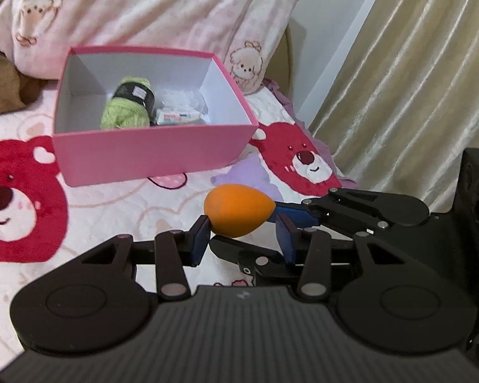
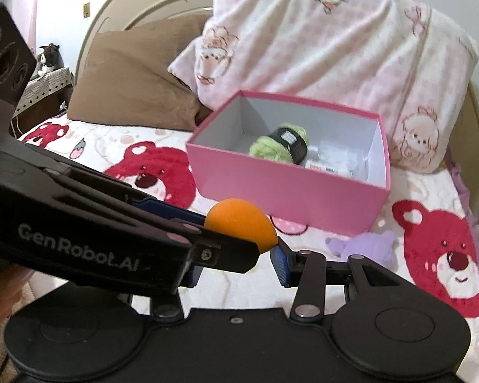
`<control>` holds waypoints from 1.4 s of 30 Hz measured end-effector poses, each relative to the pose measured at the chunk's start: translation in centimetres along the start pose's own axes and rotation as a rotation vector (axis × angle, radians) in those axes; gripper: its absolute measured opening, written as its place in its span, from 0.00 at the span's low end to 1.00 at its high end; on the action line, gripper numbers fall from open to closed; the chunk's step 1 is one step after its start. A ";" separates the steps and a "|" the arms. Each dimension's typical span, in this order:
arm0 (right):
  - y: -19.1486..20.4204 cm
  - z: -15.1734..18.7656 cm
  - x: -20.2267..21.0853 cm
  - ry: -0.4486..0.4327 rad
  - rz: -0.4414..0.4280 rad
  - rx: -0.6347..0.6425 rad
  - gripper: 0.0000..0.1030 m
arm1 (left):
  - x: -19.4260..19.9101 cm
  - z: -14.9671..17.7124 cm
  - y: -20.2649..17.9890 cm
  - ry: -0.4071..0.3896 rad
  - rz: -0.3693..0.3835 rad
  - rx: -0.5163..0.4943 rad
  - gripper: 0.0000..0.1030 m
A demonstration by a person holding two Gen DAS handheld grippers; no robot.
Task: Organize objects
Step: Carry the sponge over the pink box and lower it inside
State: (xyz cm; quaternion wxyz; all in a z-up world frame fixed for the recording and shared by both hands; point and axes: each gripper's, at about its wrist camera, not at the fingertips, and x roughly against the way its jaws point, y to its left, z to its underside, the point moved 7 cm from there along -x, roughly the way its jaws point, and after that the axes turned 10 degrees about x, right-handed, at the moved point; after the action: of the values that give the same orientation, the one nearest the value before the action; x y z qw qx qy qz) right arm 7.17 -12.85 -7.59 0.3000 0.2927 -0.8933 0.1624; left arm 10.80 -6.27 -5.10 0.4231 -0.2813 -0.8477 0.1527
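Left wrist view
Step in hand: the orange sponge (image 1: 236, 209) is up off the bed (image 1: 111, 214) at the centre of the frame, where the two claws meet. It reads as a handover or a shared lift on the way to the pink box (image 1: 150, 156).
Left claw (image 1: 242, 233): its blue pads stand either side of the sponge, and the left-hand pad touches the blunt end. I cannot tell whether it is truly clenched on it.
Right claw (image 1: 249, 223): it enters from the right edge, with one finger meeting the sponge's pointed tip and the other passing under it. Its grip cannot be told either.
Sponge look: egg-shaped, matte, plain orange, lying with the point toward the right of the frame. It is probably soft and would give under a squeeze.
Box: open-topped, in the upper left of centre. It holds green yarn (image 1: 124, 111) with a dark band and a white packet (image 1: 178, 116) beside it.

Right wrist view
Sponge place: centre of the frame, below and in front of the box's near wall and apart from it.
Left claw here: it crosses from the left edge and hides one right-claw finger. The sponge sits at its finger ends.
Right claw here: the one visible pad touches the sponge's pointed end. Whether it is released or gripping stays unclear.
Next move: my judgement is that one claw must take a sure hold while the other lets go. The sponge then goes up over the near wall and down into the free floor left of the yarn.
Also near: a purple plush (image 2: 367, 245) lies on the bed right of the sponge.
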 end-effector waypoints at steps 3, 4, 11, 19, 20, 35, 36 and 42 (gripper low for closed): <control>0.2 -1.5 1.0 -0.014 0.000 0.015 0.48 | 1.6 -0.9 -0.6 -0.011 -0.011 -0.003 0.41; 0.1 -2.1 1.4 -0.019 -0.001 0.014 0.48 | 2.1 -1.4 -0.8 -0.012 -0.015 -0.005 0.41; -1.1 -6.1 2.6 -0.061 0.024 0.048 0.48 | 3.7 -5.7 -2.4 -0.022 -0.038 -0.070 0.41; -4.6 -11.0 0.8 -0.072 0.034 0.067 0.47 | 1.9 -12.5 -2.9 -0.049 -0.080 -0.102 0.41; -5.3 -11.5 0.2 -0.073 0.040 0.064 0.47 | 1.3 -13.3 -2.8 -0.050 -0.085 -0.102 0.41; -15.2 -11.8 -15.2 0.045 0.028 -0.061 0.47 | -15.0 -20.3 5.3 0.045 -0.071 0.043 0.43; -15.6 -11.6 -16.2 0.053 0.022 -0.079 0.47 | -15.8 -20.4 5.8 0.053 -0.070 0.059 0.43; -17.9 -10.7 -20.8 0.080 0.038 -0.186 0.47 | -20.7 -21.7 7.6 0.108 -0.130 0.065 0.43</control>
State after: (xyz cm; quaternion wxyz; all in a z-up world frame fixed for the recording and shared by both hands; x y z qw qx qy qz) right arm 36.50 -12.89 -10.49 0.3583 0.2398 -0.8972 0.0960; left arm 40.93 -12.31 -9.02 0.4863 -0.2195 -0.8346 0.1371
